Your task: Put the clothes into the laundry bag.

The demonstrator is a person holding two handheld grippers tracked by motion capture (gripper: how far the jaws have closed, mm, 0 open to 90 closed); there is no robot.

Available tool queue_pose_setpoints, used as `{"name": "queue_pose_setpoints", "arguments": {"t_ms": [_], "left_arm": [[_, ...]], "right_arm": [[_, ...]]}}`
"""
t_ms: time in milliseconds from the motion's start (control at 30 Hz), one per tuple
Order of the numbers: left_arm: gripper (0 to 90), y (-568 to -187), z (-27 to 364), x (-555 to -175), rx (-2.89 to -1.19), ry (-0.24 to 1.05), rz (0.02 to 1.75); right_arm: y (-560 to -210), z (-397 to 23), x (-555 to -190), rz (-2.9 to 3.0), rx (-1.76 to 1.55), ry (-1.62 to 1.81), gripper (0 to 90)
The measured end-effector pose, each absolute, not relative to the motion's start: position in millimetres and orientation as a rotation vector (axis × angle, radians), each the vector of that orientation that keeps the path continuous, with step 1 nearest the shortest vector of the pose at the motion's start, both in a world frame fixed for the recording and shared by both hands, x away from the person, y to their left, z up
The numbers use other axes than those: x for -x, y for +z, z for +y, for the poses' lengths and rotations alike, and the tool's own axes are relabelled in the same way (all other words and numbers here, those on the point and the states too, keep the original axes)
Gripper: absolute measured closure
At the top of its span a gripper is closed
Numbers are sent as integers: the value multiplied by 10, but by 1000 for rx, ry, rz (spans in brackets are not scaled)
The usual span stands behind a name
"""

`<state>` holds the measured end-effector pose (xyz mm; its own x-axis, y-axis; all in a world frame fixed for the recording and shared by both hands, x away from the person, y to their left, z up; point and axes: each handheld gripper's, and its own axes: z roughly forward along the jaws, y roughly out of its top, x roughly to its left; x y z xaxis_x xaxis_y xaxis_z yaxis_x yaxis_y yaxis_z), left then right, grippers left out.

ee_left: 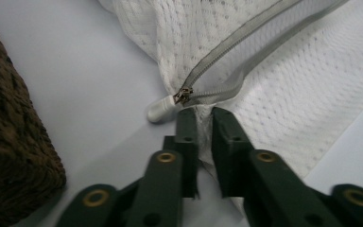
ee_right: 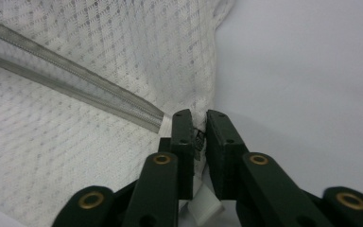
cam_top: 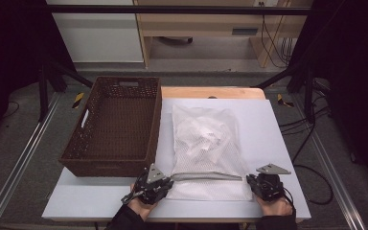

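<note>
With both near corners of the mesh bag (cam_top: pixel 206 143) pinched by the left gripper (cam_top: pixel 165 182) and right gripper (cam_top: pixel 254 181), lifting it level toward the basket (cam_top: pixel 112 165) looks next.

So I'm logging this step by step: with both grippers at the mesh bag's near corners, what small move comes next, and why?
Probably lift both corners together. The left gripper and right gripper each pinch the mesh bag at its zipper end, and the empty wicker basket sits just left.

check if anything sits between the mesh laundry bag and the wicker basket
Nothing visible does. The mesh laundry bag lies right beside the wicker basket, whose near wall is the only thing to clear. The left gripper and right gripper already pinch its near corners.
</note>
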<state>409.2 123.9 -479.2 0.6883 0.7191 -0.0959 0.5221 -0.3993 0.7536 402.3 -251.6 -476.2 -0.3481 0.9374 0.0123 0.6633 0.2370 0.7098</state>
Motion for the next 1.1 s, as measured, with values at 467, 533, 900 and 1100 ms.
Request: {"name": "queue_pose_setpoints", "arguments": {"t_ms": [467,533,900,1100], "left_arm": [[460,-4673,1350,-3951,-2081,306,856],[449,-4677,1368,-3935,-2083,298,857],[460,-4709,1374,-3898,-2098,279,835],[482,-4743,1358,-3902,-2107,272,841]], "right_arm": [[-4611,-2374,-3987,2045,-1262,1175,576],[-4585,-2315,-3986,2056,-1230,1194,574],[-4396,-1905,-4058,2069,-1073,1305,556],[-4316,-1695,-4138,2088,-1014,1343,451]]}}
